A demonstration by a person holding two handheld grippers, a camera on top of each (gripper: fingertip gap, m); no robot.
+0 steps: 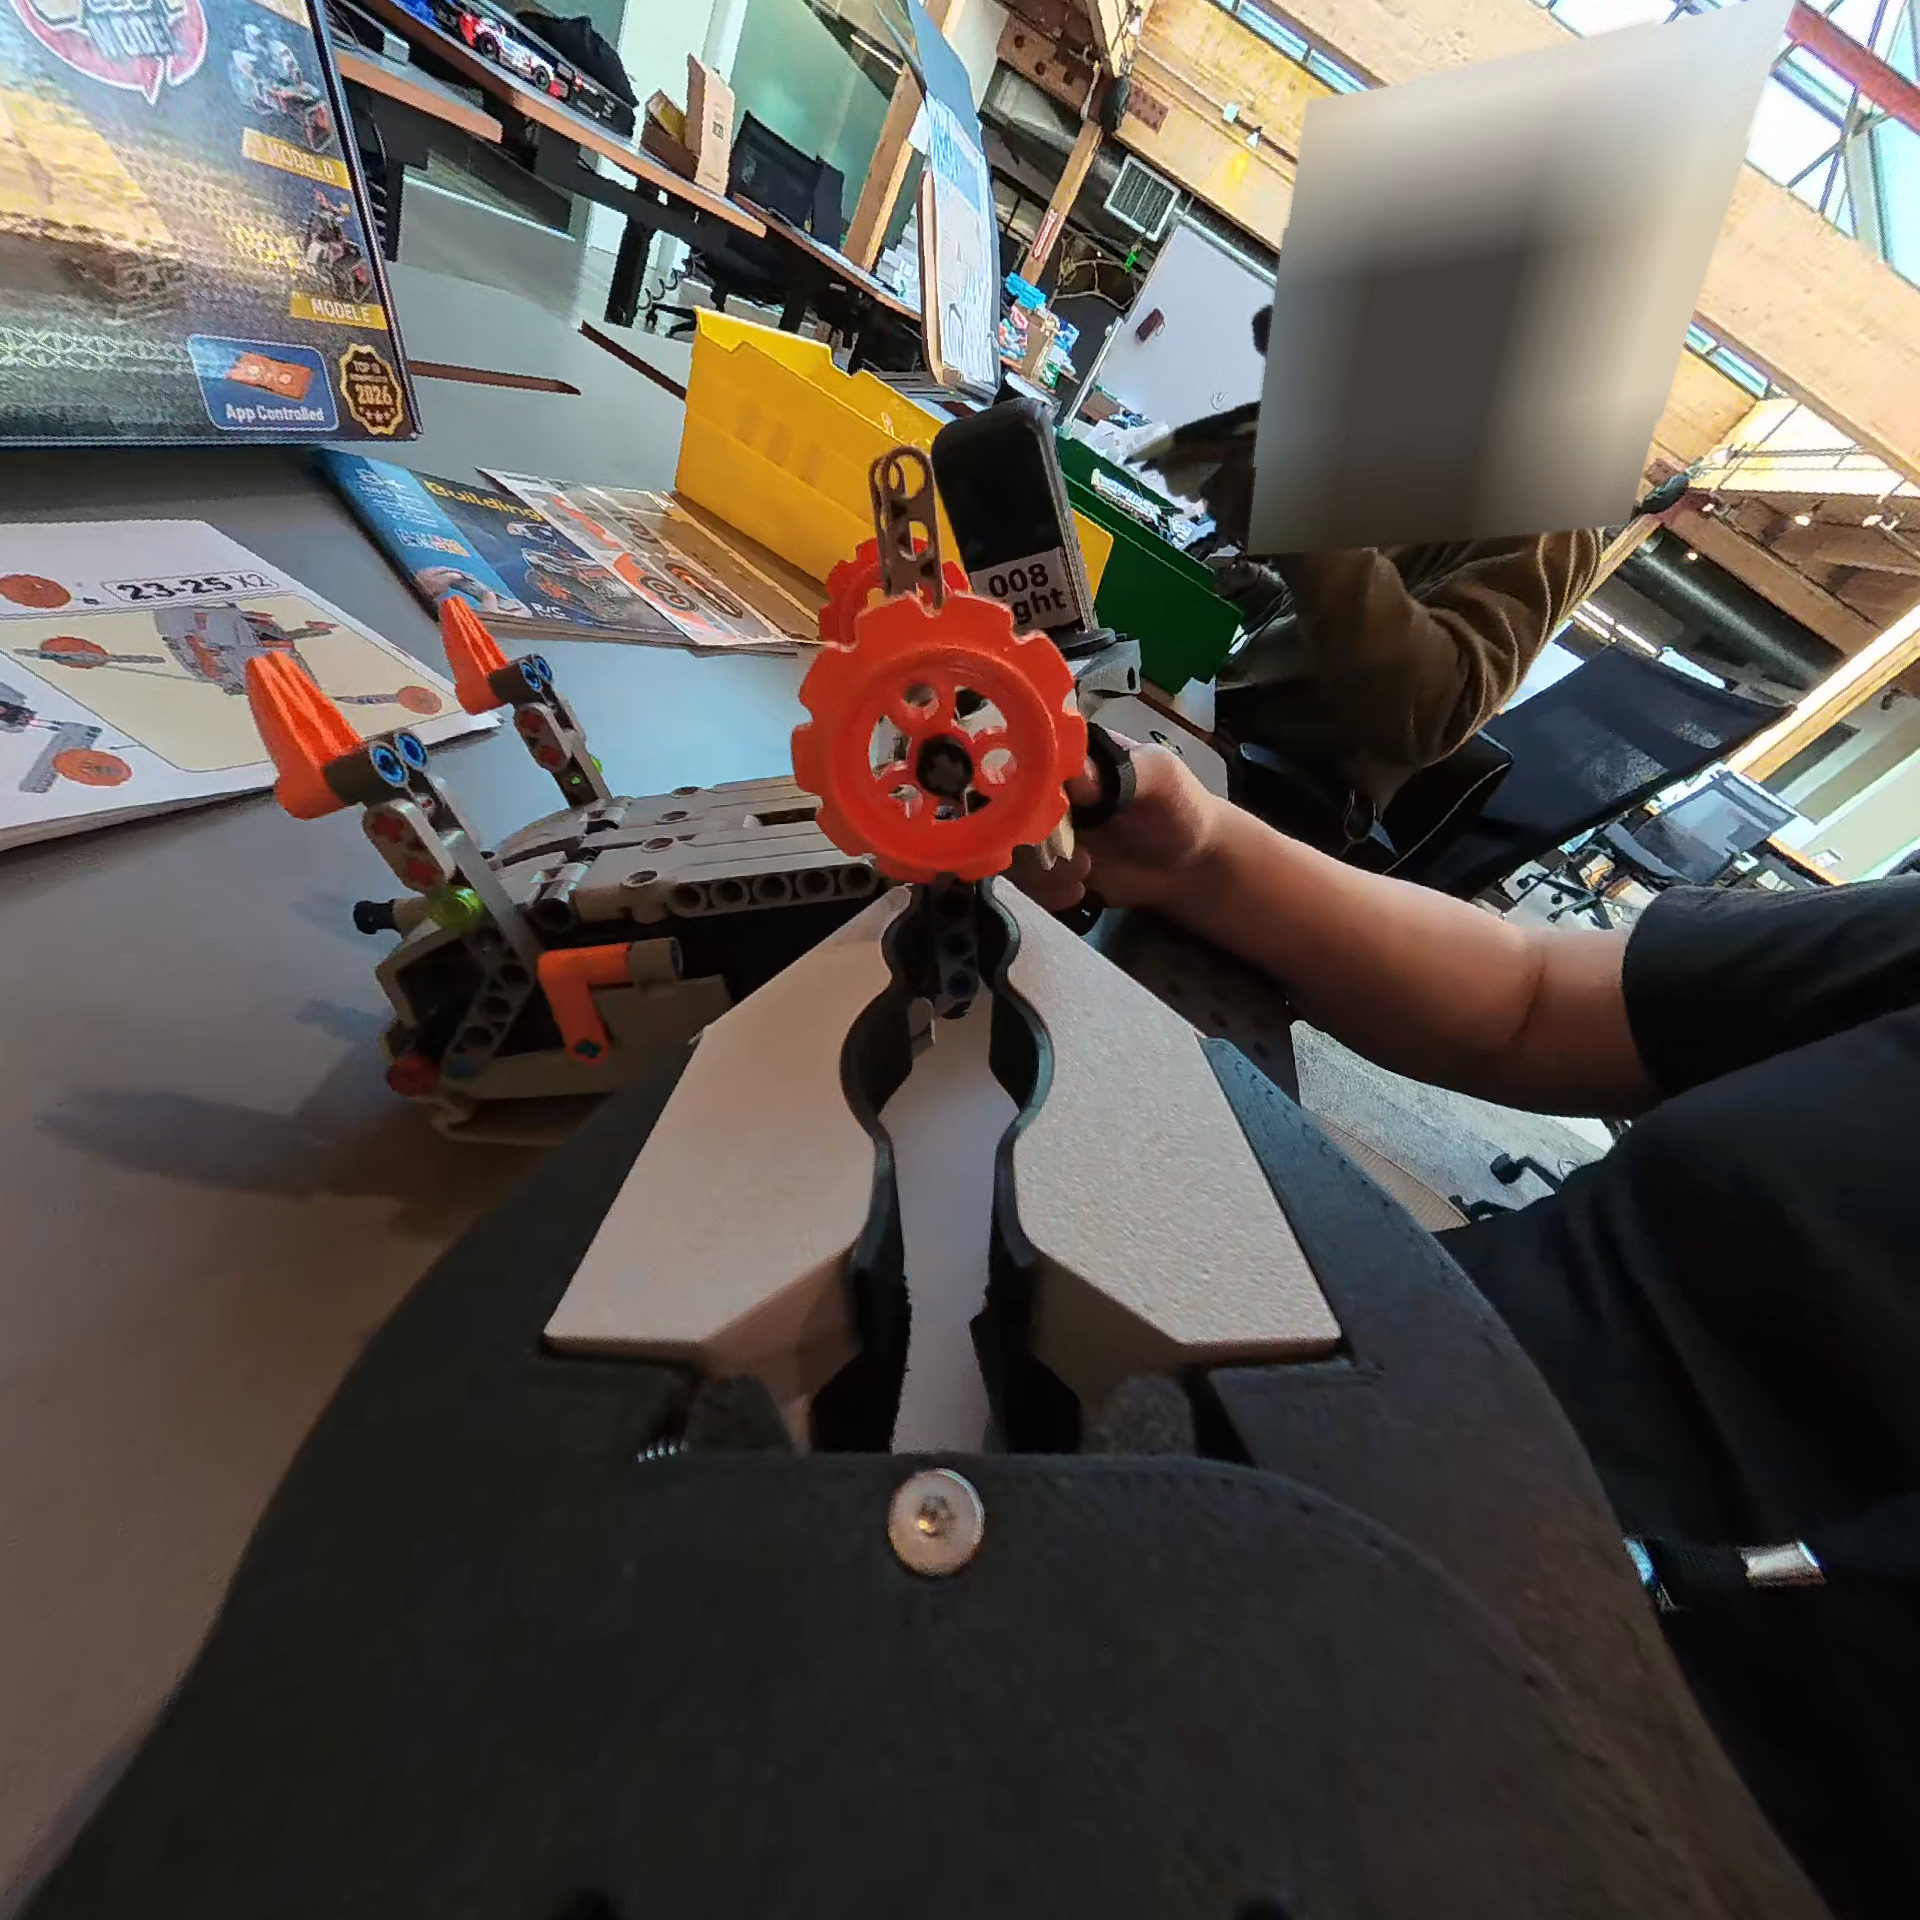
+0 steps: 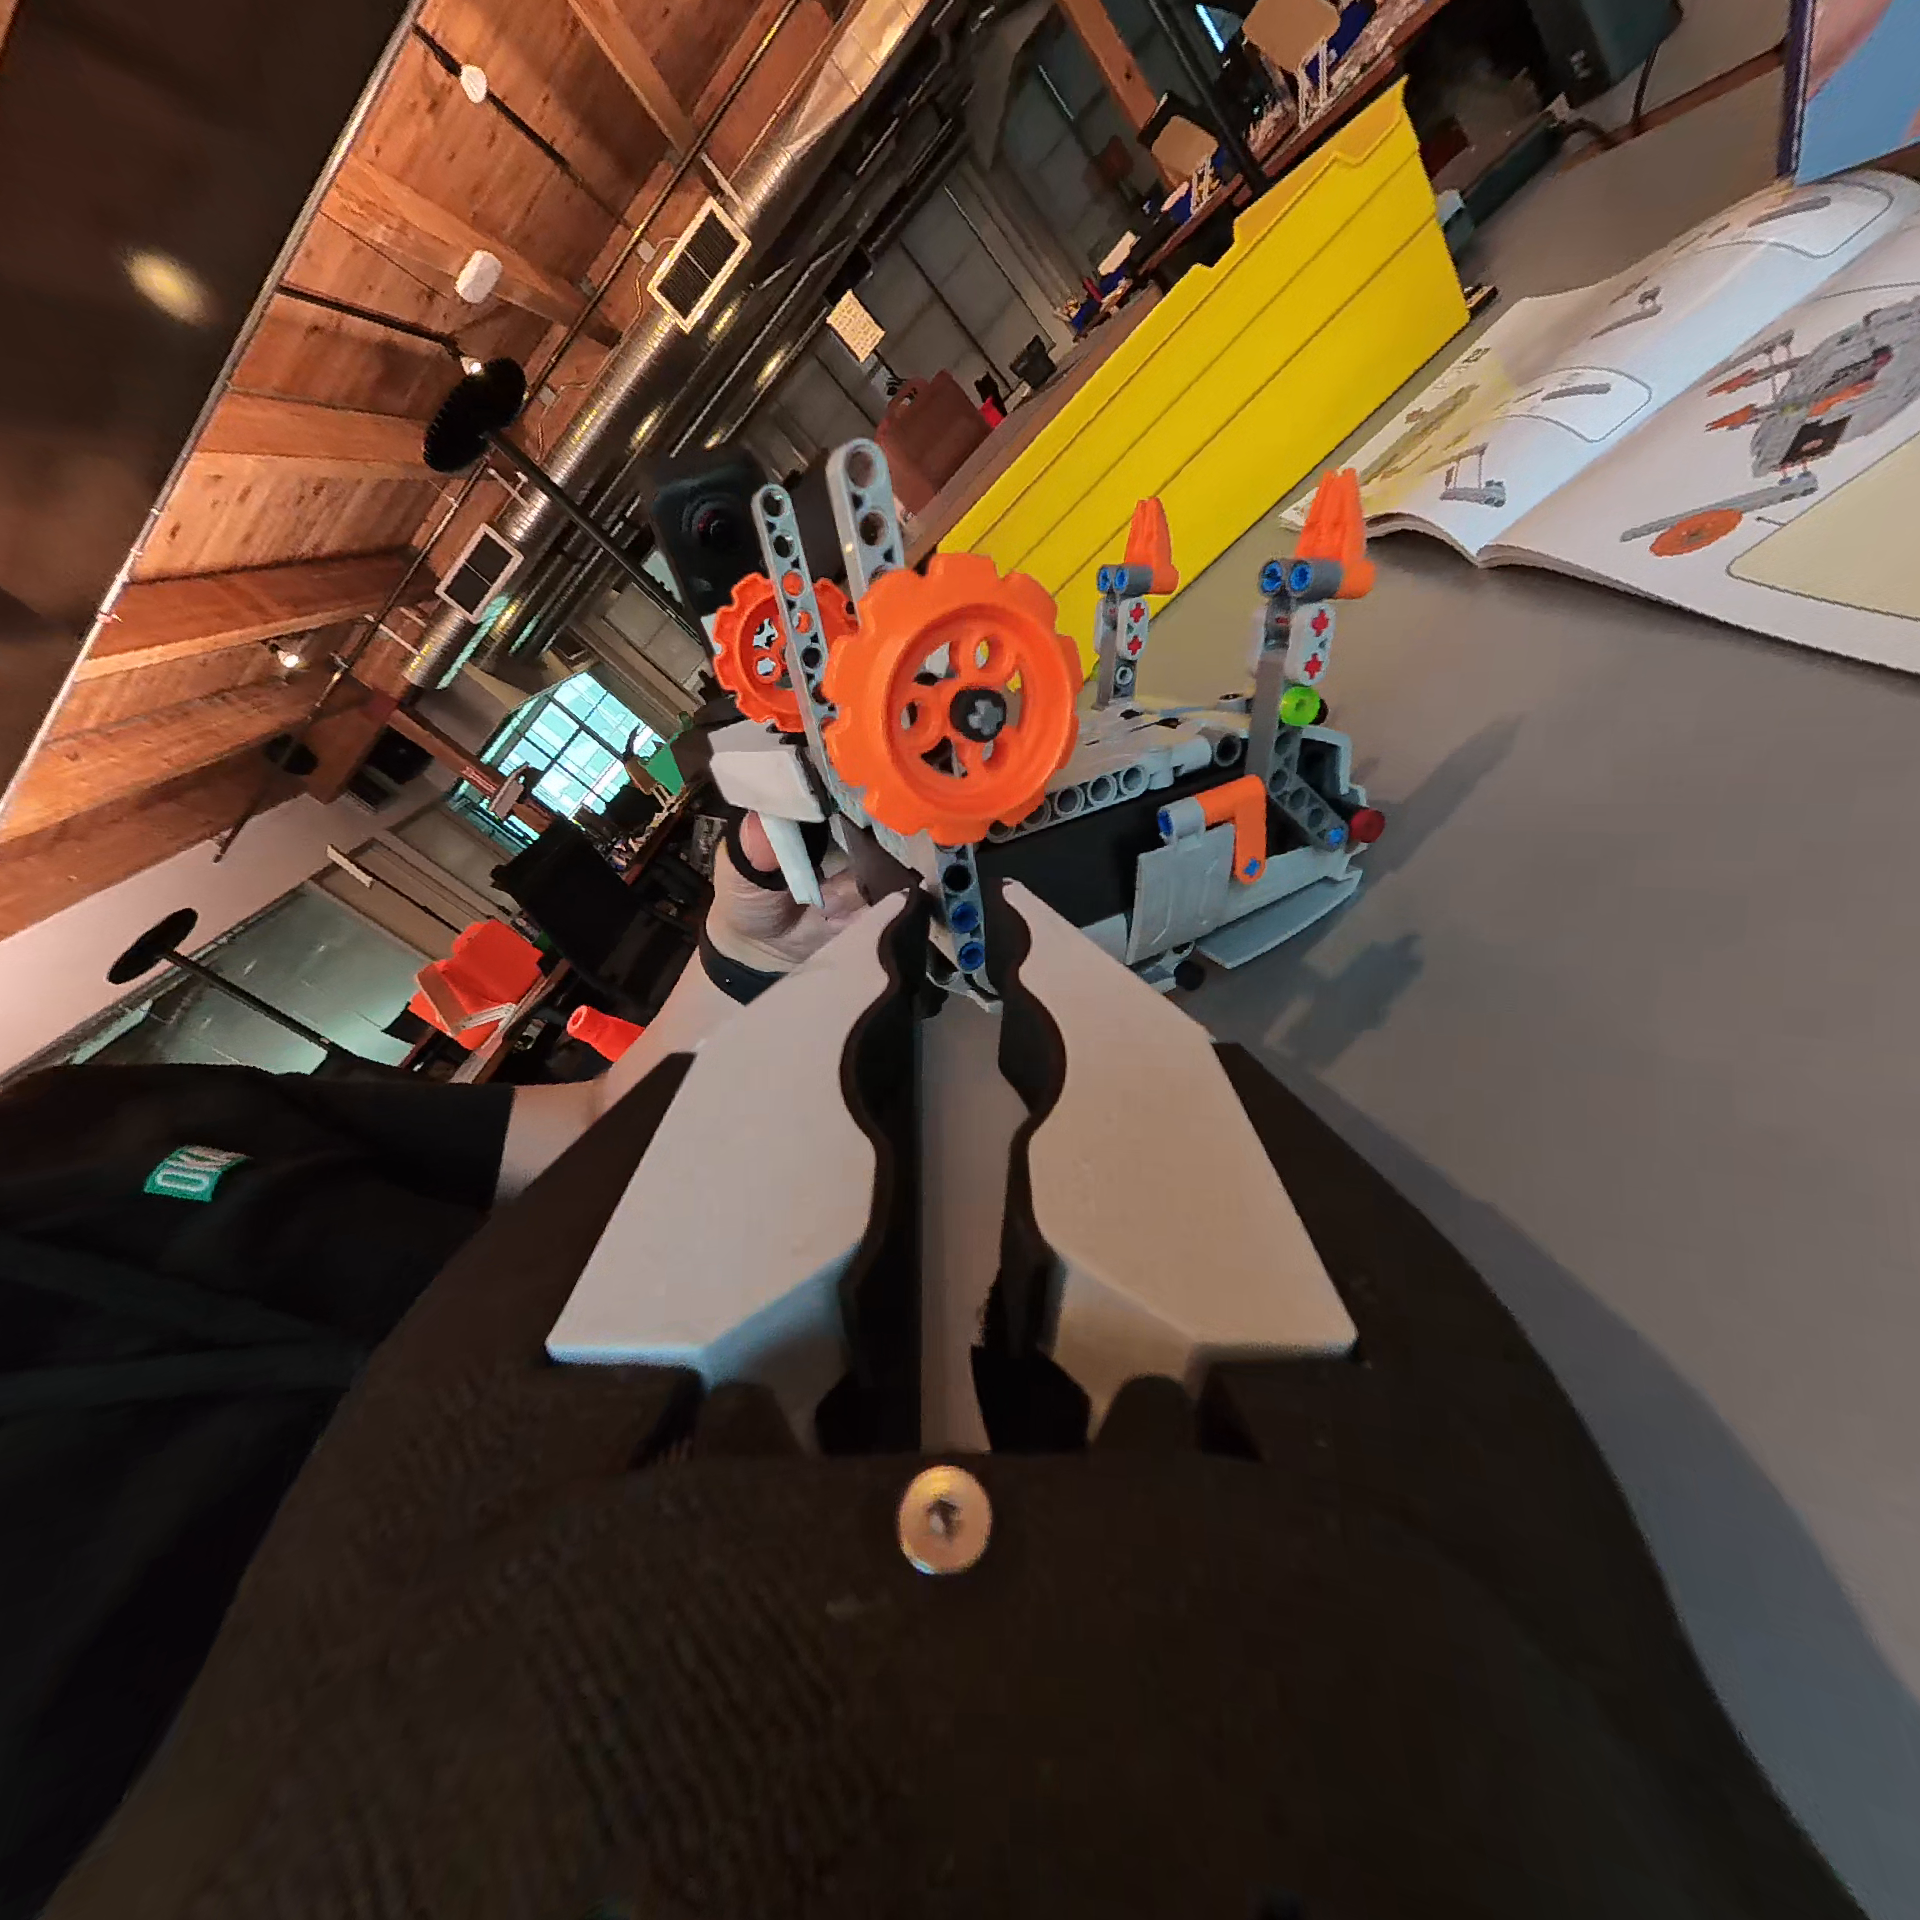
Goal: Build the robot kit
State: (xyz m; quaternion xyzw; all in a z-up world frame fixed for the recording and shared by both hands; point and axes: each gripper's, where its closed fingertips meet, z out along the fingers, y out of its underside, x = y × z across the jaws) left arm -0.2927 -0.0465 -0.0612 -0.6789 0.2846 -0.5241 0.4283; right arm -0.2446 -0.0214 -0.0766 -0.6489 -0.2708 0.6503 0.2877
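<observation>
Wheels first: a small assembly of two orange toothed wheels (image 1: 940,750) on grey holed beams (image 1: 902,525) sat right at the tips of both tools, raised off the worktop (image 1: 187,1039). I saw my left tool (image 1: 948,961) pinching the lower end of a grey beam studded with blue pins, its two pale fingers (image 1: 790,1122) nearly pressed together around it, the near wheel standing just above the tips. From the other side my right tool (image 2: 961,940) was likewise pinching a grey beam with blue pins (image 2: 961,909) below the near orange wheel (image 2: 954,698), its fingers (image 2: 1132,1153) close together. In the left view the right tool's black body (image 1: 1013,520) and the hand (image 1: 1143,831) holding it showed just behind the wheels; in the right view the left tool's camera (image 2: 712,530) showed behind the second wheel.

Just beyond the wheels, a grey and black brick model (image 1: 582,935) rested on the worktop, with two upright arms topped by orange cones (image 1: 296,732) and an orange crank on its side. Near it lay an open instruction booklet (image 1: 156,665), further leaflets (image 1: 582,566), and a printed box (image 1: 187,218) standing behind. A yellow bin (image 1: 790,447) and a green bin (image 1: 1153,582) stood farther back, well apart from the tools. A person in a brown sleeve (image 1: 1423,634) sat beyond the bins.
</observation>
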